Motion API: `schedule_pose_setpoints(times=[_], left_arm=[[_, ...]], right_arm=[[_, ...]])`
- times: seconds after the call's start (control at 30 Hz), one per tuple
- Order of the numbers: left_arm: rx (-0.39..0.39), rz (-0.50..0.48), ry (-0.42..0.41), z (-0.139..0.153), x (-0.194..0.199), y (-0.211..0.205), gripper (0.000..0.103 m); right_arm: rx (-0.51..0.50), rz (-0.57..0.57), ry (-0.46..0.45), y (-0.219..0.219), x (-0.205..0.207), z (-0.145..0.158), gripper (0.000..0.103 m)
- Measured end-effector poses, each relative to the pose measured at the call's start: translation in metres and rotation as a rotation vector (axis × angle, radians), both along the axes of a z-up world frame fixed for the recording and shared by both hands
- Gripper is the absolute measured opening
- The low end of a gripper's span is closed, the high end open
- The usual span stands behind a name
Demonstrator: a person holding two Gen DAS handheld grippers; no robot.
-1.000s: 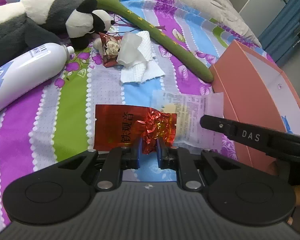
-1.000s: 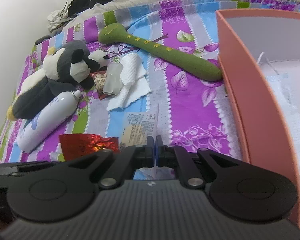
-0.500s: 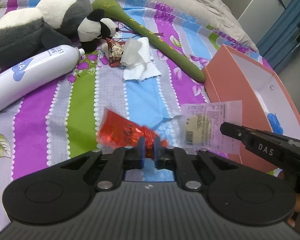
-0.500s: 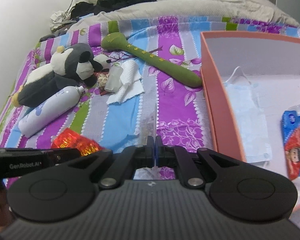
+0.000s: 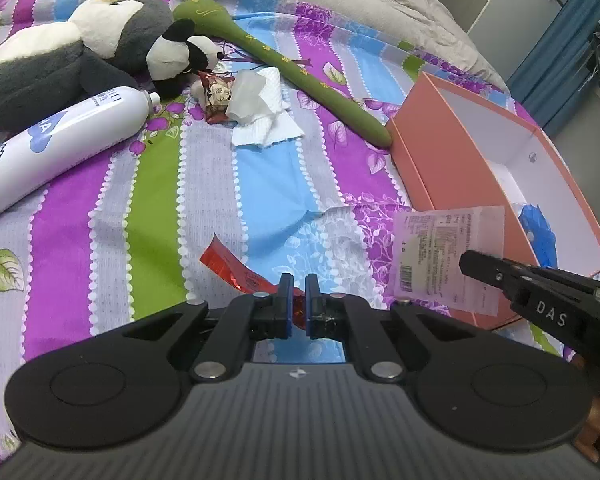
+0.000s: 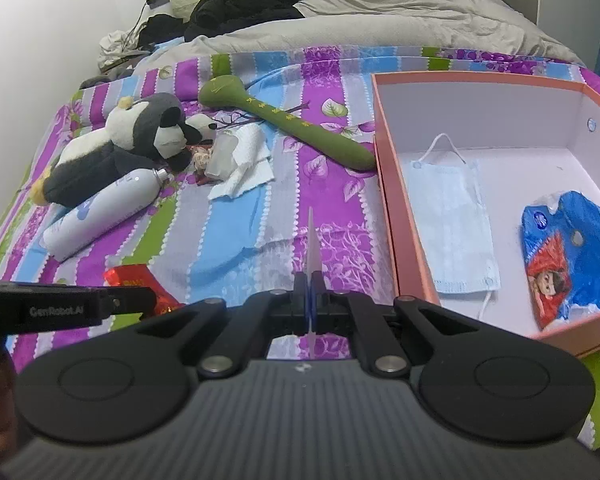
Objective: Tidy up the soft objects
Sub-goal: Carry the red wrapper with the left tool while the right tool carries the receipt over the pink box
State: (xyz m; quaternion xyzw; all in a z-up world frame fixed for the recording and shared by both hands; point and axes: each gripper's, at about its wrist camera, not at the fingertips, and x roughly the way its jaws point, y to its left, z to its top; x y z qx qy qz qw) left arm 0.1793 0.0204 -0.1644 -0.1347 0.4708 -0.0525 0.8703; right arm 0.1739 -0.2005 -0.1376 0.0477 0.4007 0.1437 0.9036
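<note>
My left gripper (image 5: 296, 300) is shut on a red foil packet (image 5: 236, 268) and holds it above the striped bedspread; the packet also shows in the right wrist view (image 6: 140, 284). My right gripper (image 6: 311, 300) is shut on a thin clear plastic bag with a printed label (image 5: 448, 256), seen edge-on in the right wrist view (image 6: 312, 240). The pink open box (image 6: 396, 216) lies to the right. It holds a blue face mask (image 6: 452, 232) and a blue snack packet (image 6: 568, 264).
On the bed lie a panda plush (image 5: 80, 52), a white spray bottle (image 5: 60, 148), a green long-handled massager (image 5: 300, 72), a white tissue with a plastic cup (image 5: 256, 112) and a small red wrapper (image 5: 216, 96). A grey blanket (image 6: 380, 16) lies behind.
Both grippers have lifted off the bedspread and pulled back with their items. The red packet now hangs from the left gripper and the clear bag is held up near the box.
</note>
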Motion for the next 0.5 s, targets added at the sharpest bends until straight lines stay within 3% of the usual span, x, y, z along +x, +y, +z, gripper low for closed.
schedule_pose_setpoints(times=[0.23, 0.5], left_arm=[[0.003, -0.001, -0.031, 0.015, -0.004, -0.006, 0.006], [0.013, -0.013, -0.108, 0.052, -0.014, -0.021, 0.006]], right_arm=[[0.003, -0.001, -0.019, -0.008, -0.008, 0.007, 0.005], [0.016, 0.002, -0.094, -0.018, -0.023, 0.039, 0.005]])
